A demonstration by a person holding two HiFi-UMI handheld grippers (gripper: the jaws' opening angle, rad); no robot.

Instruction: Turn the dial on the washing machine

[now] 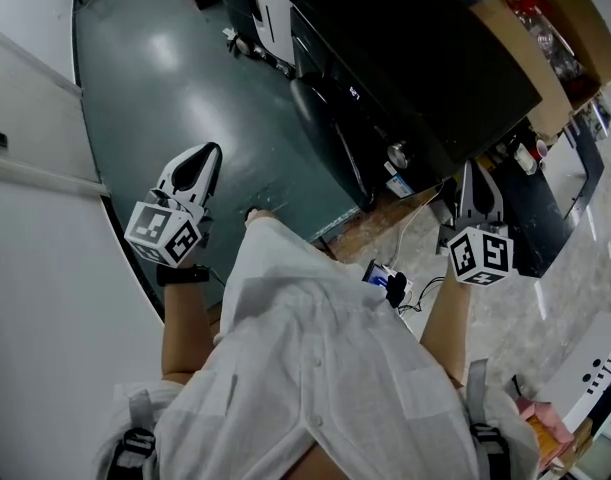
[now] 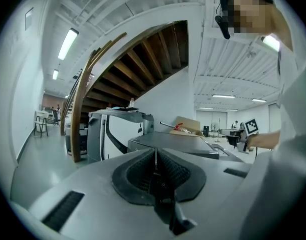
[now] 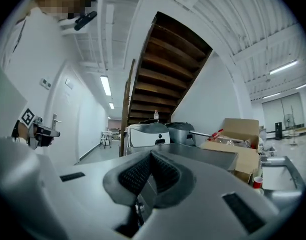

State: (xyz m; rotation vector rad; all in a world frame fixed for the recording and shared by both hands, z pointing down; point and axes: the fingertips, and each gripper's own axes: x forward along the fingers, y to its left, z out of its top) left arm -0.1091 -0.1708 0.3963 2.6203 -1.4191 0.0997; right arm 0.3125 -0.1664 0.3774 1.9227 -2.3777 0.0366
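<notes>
Left claw (image 1: pixel 205 156): held over the floor (image 1: pixel 175 78), pads pressed together, nothing gripped.
Washing machine (image 1: pixel 415 58): dark, set ahead; its dial (image 1: pixel 397 155) appears low on the front.
Right claw (image 1: pixel 477 176): closed, empty, near the dial.
Risk: the dial could be bumped or missed if the claw is not opened first.

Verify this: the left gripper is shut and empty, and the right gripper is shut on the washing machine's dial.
Wrong on one count. The right gripper is shut but holds nothing: the right gripper view shows its jaws meeting with nothing between. The left gripper is shut and empty, as stated.
</notes>
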